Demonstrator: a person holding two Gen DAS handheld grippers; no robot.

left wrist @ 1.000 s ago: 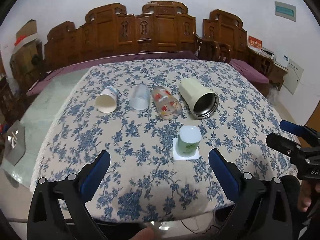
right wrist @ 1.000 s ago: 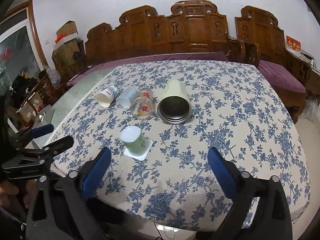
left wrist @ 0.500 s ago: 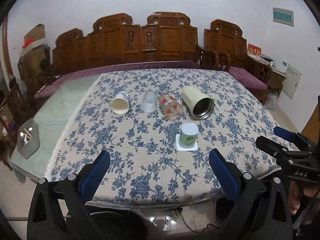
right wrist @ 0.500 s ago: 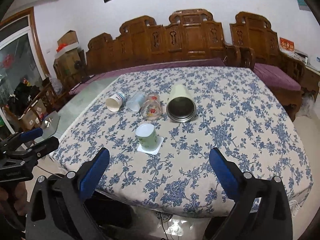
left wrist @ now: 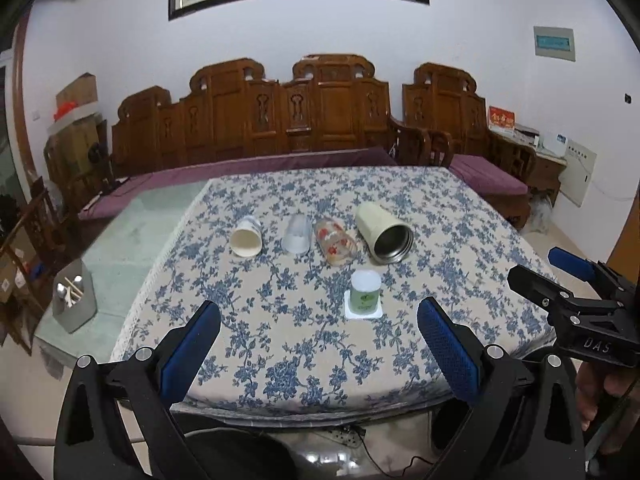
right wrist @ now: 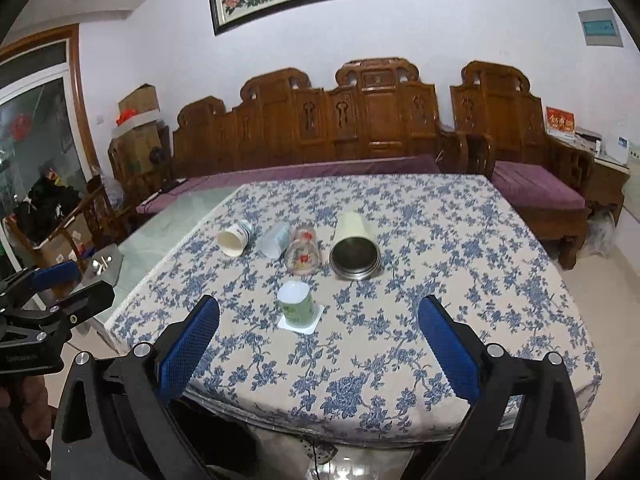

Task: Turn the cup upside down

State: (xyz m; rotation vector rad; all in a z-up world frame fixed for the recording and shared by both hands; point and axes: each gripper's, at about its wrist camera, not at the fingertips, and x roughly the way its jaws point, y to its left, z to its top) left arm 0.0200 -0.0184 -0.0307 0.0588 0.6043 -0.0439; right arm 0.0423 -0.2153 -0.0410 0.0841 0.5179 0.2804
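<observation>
A green cup stands bottom-up on a white square coaster near the front of the blue-flowered tablecloth; it also shows in the right wrist view. My left gripper is open and empty, held back off the table's front edge. My right gripper is open and empty, also back from the edge. The right gripper shows at the right of the left wrist view.
Behind the green cup lie a paper cup, a clear plastic cup, a flowered glass and a cream steel tumbler, all on their sides. A carved wooden bench stands beyond the table. A grey utensil holder stands at left.
Both grippers have pulled back and up away from the table, open and empty. The cups look smaller and farther; none of them moved.
</observation>
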